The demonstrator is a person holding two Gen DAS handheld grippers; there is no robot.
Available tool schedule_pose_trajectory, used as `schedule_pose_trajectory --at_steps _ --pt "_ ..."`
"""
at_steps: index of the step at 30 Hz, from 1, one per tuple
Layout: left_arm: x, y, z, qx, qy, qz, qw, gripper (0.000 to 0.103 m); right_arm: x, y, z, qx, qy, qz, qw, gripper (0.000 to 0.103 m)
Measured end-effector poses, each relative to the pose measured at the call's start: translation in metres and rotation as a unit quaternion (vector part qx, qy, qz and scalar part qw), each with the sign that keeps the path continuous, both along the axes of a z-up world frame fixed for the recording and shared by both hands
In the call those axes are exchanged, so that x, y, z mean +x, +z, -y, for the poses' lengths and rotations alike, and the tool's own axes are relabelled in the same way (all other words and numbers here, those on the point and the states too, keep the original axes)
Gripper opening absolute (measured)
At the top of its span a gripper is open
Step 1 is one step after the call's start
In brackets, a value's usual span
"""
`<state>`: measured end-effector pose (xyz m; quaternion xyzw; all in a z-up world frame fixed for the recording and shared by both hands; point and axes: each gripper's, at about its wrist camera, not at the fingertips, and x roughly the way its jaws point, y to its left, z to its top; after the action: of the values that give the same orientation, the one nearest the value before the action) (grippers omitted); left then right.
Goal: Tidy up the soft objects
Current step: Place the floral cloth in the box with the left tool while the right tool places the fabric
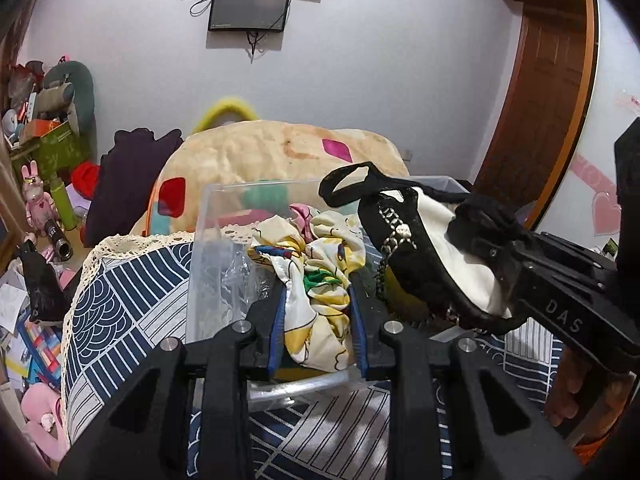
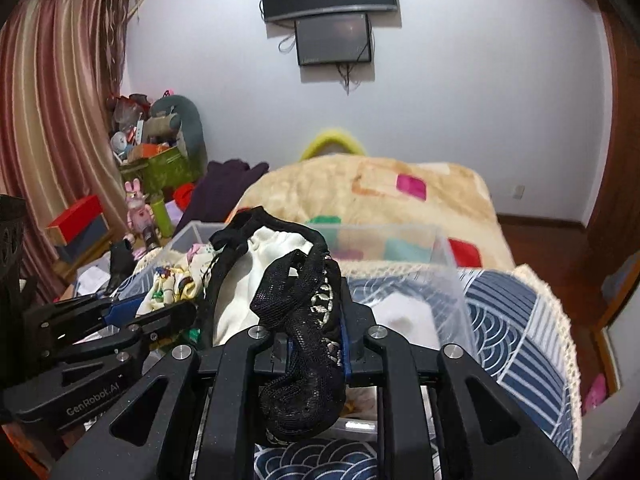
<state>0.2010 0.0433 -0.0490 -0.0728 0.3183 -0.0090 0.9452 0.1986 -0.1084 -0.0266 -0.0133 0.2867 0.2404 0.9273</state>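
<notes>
My left gripper point(image 1: 318, 292) is shut on a cream cloth with yellow and green print point(image 1: 316, 280), held over a clear plastic box point(image 1: 212, 248). My right gripper point(image 2: 316, 320) is shut on a black lace and white garment point(image 2: 296, 320); that garment also shows in the left wrist view point(image 1: 416, 256), hanging from the right gripper point(image 1: 496, 256) over the box's right side. In the right wrist view the left gripper point(image 2: 160, 312) sits at the left with the printed cloth point(image 2: 176, 284). The clear box point(image 2: 448, 280) rests on a bed.
The box stands on a navy and white patterned cover with a lace edge point(image 1: 132, 292). A beige blanket point(image 1: 260, 152) and a dark garment point(image 1: 132, 176) lie behind. Toys and boxes point(image 1: 44, 120) clutter the floor at left. A wooden door point(image 1: 548, 92) stands at right.
</notes>
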Motion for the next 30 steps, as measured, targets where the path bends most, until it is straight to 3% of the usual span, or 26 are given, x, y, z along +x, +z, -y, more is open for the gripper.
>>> schedule_pose_trajectory --at_steps 5,7,12,18,21,27,30 --pt "-0.008 0.001 0.003 0.006 -0.004 -0.001 1.0000 0.045 -0.002 -0.006 0.000 -0.014 0.000 -0.015 1.000 0.025" --pt "-0.012 0.002 0.003 0.008 -0.006 0.001 1.0000 0.047 -0.004 -0.006 0.001 -0.019 0.000 -0.018 1.000 0.034" --pt "-0.026 0.009 0.003 0.008 -0.007 0.011 0.9999 0.051 -0.011 0.000 0.011 -0.017 0.000 -0.016 1.000 0.042" --pt "-0.048 0.028 0.006 0.009 -0.010 0.039 0.9991 0.057 -0.022 0.014 0.023 -0.002 0.000 -0.002 1.000 0.045" --pt "-0.059 0.040 0.010 0.018 -0.011 0.056 0.9982 0.059 -0.031 0.025 0.028 0.008 0.001 0.015 1.000 0.055" --pt "-0.085 0.062 0.014 0.010 -0.015 0.092 0.9956 0.060 -0.055 0.051 0.036 0.023 0.005 0.062 0.998 0.057" --pt "-0.102 0.073 0.017 0.015 -0.015 0.114 0.9933 0.061 -0.069 0.062 0.040 0.035 0.008 0.086 0.996 0.064"
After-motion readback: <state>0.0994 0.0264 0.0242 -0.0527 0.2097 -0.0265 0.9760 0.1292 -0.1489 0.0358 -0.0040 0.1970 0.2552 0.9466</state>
